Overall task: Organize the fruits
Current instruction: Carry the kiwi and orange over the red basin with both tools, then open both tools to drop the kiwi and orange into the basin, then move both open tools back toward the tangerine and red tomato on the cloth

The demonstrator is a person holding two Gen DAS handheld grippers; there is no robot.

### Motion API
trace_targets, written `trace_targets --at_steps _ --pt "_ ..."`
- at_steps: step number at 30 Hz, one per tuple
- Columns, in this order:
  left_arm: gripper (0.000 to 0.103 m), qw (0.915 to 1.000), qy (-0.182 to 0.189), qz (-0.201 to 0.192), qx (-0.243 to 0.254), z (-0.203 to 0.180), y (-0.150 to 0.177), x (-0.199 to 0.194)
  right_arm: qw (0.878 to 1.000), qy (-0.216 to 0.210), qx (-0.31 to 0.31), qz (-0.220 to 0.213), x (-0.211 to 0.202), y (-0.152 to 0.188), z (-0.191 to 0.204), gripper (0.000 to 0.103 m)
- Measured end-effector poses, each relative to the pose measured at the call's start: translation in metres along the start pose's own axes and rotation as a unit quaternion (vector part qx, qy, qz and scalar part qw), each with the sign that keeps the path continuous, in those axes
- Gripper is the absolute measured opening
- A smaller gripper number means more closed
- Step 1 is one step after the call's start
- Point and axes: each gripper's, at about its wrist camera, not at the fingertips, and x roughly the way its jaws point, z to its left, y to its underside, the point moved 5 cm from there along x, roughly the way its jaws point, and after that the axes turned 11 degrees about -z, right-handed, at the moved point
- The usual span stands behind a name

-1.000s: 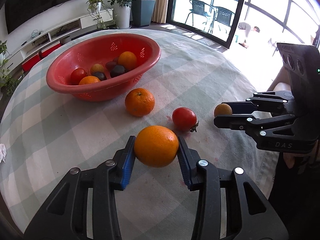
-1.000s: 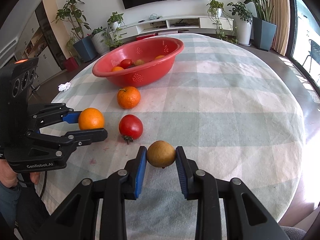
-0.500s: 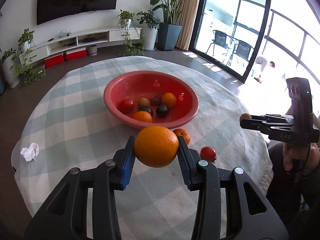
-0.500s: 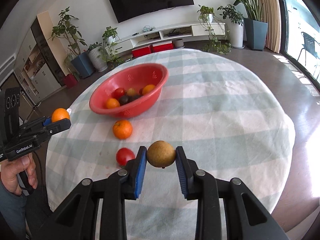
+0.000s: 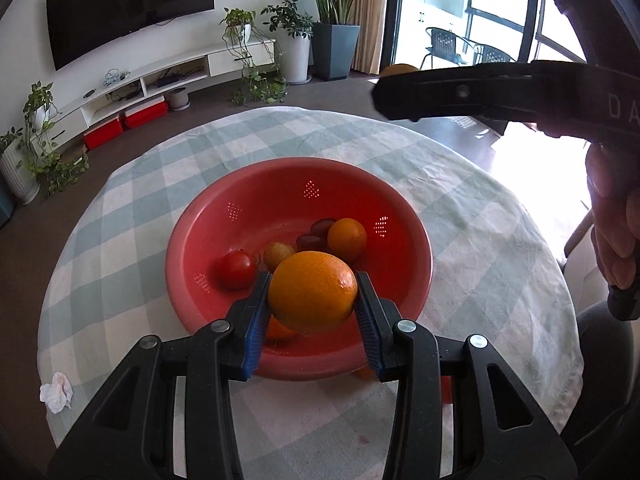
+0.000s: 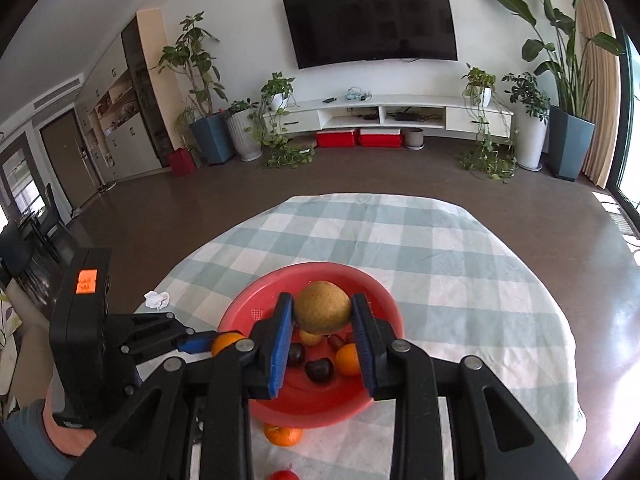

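The left gripper (image 5: 312, 298) is clamped on a large orange (image 5: 312, 291) and hangs over the near side of the red bowl (image 5: 224, 216). The right gripper (image 6: 322, 314) grips a brownish round fruit (image 6: 322, 307) between its blue pads (image 6: 281, 334), held higher above the same bowl.

Both loads look ready to drop in, so the job now is a gentle release. I would bring each gripper down close to the bowl floor before opening, since a fall from this height could bruise the fruit or bounce it out. Aim for bare red plastic: the left side near the tomato (image 5: 238, 269) is freer than the middle, where a smaller orange (image 5: 347, 238) and dark plums (image 6: 319, 370) sit (soft ones, probably). Open 1 gripper at a time to keep the 2 tools apart.

On the checked tablecloth (image 6: 460, 264), another orange (image 6: 283, 435) and a red fruit (image 6: 285, 475) still wait outside the bowl.
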Motion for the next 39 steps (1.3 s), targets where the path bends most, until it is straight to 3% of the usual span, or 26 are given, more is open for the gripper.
trace_targets --at_steps 8,17,20,27,29,31,39 --pt "0.038 0.9998 0.002 0.019 -0.007 0.004 0.012 0.036 0.996 0.001 -0.002 0.092 0.087 0.03 -0.002 0.032" --pt "0.038 0.9998 0.002 0.018 -0.011 0.003 0.017 0.05 0.991 0.016 -0.022 0.134 0.124 0.055 -0.006 0.032" --pt "0.042 0.9998 0.002 0.015 -0.015 0.004 0.017 0.05 0.99 0.022 -0.026 0.14 0.129 0.059 -0.008 0.032" --pt "0.062 0.9998 -0.009 0.006 -0.018 0.007 0.017 0.051 0.989 0.027 -0.029 0.142 0.13 0.063 -0.009 0.034" --pt "0.063 0.9998 -0.01 0.003 -0.019 0.008 0.017 0.05 0.99 0.028 -0.028 0.139 0.13 0.062 -0.008 0.045" --pt "0.063 0.9998 -0.01 0.002 -0.019 0.011 0.017 0.049 0.99 0.027 -0.026 0.137 0.128 0.061 -0.008 0.049" --pt "0.071 0.9996 -0.013 -0.016 -0.02 0.01 0.013 0.036 0.992 0.025 -0.019 0.122 0.115 0.055 -0.007 0.053"
